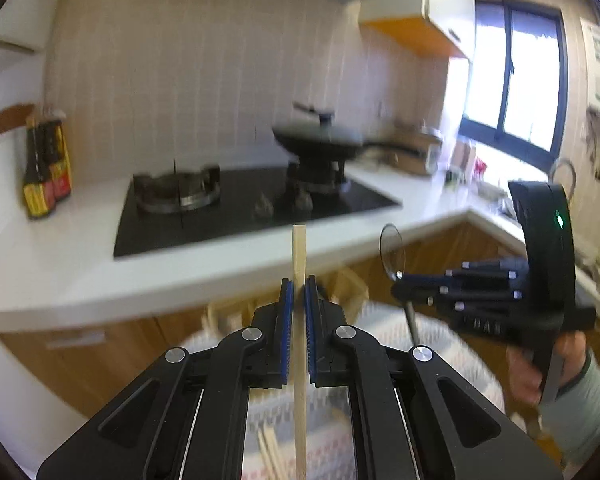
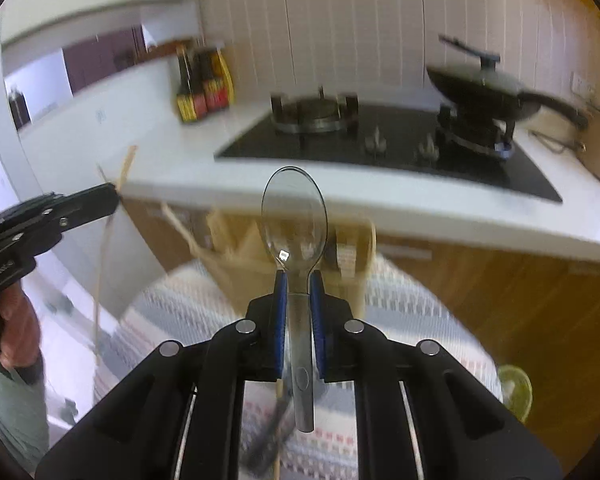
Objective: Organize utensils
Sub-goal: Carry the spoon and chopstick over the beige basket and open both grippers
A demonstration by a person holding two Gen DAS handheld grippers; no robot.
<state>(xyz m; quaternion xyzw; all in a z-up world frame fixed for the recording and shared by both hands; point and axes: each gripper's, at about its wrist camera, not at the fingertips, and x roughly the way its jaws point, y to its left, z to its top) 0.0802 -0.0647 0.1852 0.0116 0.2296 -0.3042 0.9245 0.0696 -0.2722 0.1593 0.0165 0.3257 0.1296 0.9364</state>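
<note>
My left gripper (image 1: 299, 284) is shut on a wooden chopstick (image 1: 299, 252) that stands upright between its blue pads, raised above a table with a patterned cloth (image 1: 440, 340). My right gripper (image 2: 299, 280) is shut on the handle of a clear plastic spoon (image 2: 294, 216), bowl up. The spoon (image 1: 392, 252) and the right gripper (image 1: 398, 290) also show at the right of the left wrist view. The left gripper (image 2: 114, 196) with the chopstick (image 2: 126, 170) shows at the left of the right wrist view. More chopsticks (image 1: 270, 454) lie on the cloth below. A wooden holder (image 2: 240, 248) stands blurred behind the spoon.
A white counter (image 1: 80, 264) carries a black gas hob (image 1: 240, 204), a lidded black wok (image 1: 320, 140) and sauce bottles (image 1: 46, 168). Wooden cabinets (image 2: 500, 300) run under it. A sink tap (image 1: 562, 172) and a window (image 1: 512, 76) are at the right. A yellow-green round object (image 2: 516, 392) sits at the table's right edge.
</note>
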